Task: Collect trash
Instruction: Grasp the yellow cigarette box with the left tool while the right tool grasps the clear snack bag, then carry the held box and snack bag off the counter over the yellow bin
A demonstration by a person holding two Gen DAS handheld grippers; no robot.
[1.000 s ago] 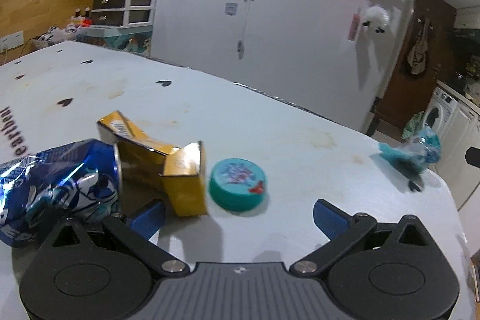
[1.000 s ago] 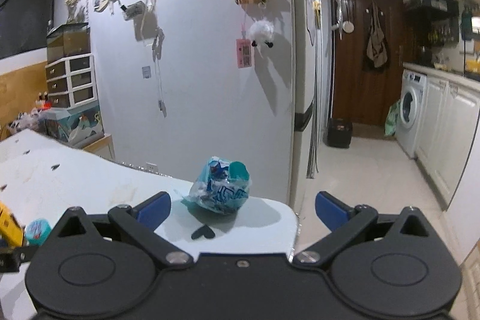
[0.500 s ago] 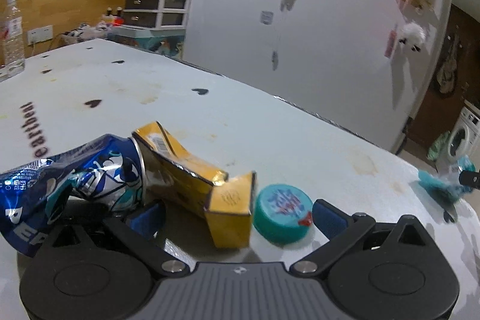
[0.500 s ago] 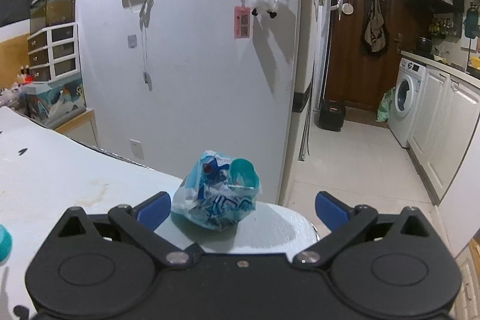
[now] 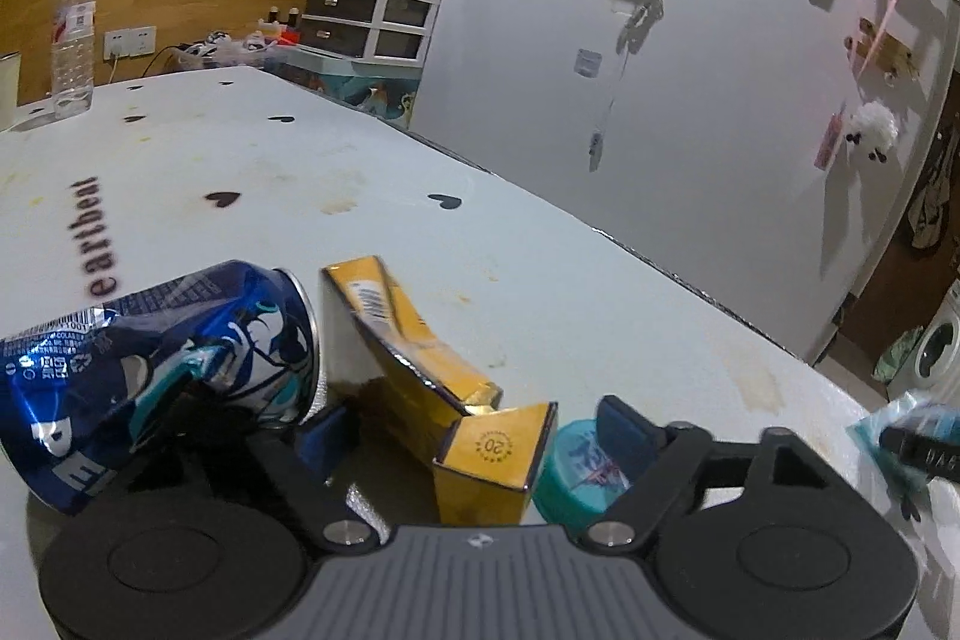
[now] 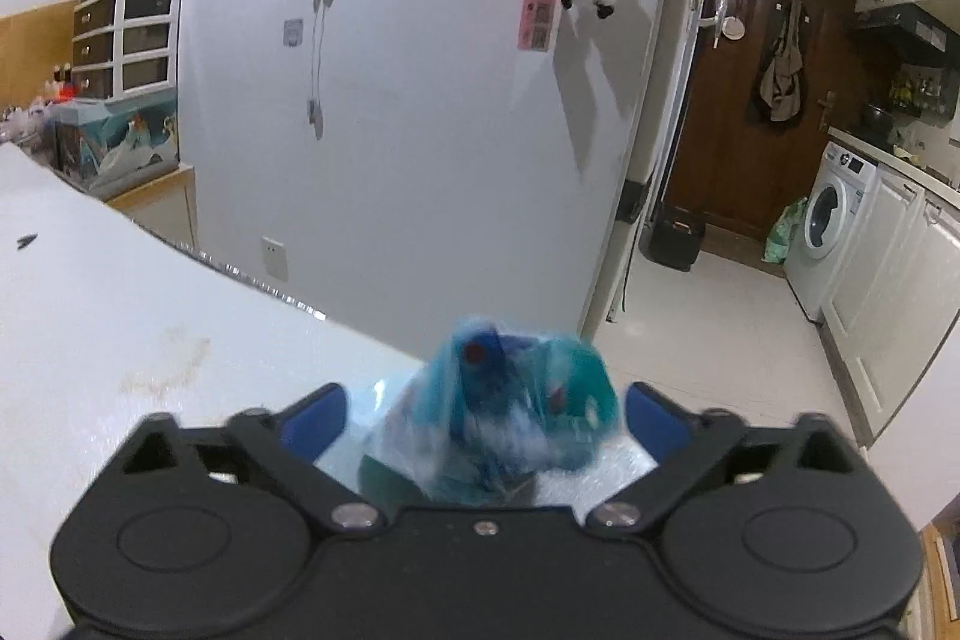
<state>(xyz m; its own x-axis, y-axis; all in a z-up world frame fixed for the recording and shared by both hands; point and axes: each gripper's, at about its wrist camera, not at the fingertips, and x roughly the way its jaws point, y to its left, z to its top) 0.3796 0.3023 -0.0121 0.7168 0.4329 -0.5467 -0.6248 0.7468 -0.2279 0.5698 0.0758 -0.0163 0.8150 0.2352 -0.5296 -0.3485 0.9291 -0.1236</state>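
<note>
In the left wrist view a crumpled yellow carton [image 5: 444,400] lies on the white table [image 5: 270,184], between the open fingers of my left gripper [image 5: 474,430]. A crushed blue can [image 5: 162,376] lies just left of it, and a teal bottle cap [image 5: 576,478] sits partly behind the right finger [image 5: 627,430]. In the right wrist view a crumpled blue-teal plastic wrapper [image 6: 510,412] lies at the table's corner, between the open fingers of my right gripper [image 6: 480,415]. The wrapper [image 5: 882,436] with the right gripper's tip also shows at the far right of the left view.
A clear water bottle [image 5: 72,40] stands at the table's far left. A white wall [image 6: 390,100] runs behind the table edge. Beyond the corner are the kitchen floor [image 6: 708,340], a black bin [image 6: 672,238] and a washing machine [image 6: 834,220].
Both grippers have moved forward. The carton now lies between the left fingers, with the cap by the right finger. The wrapper now lies between the right fingers.
</note>
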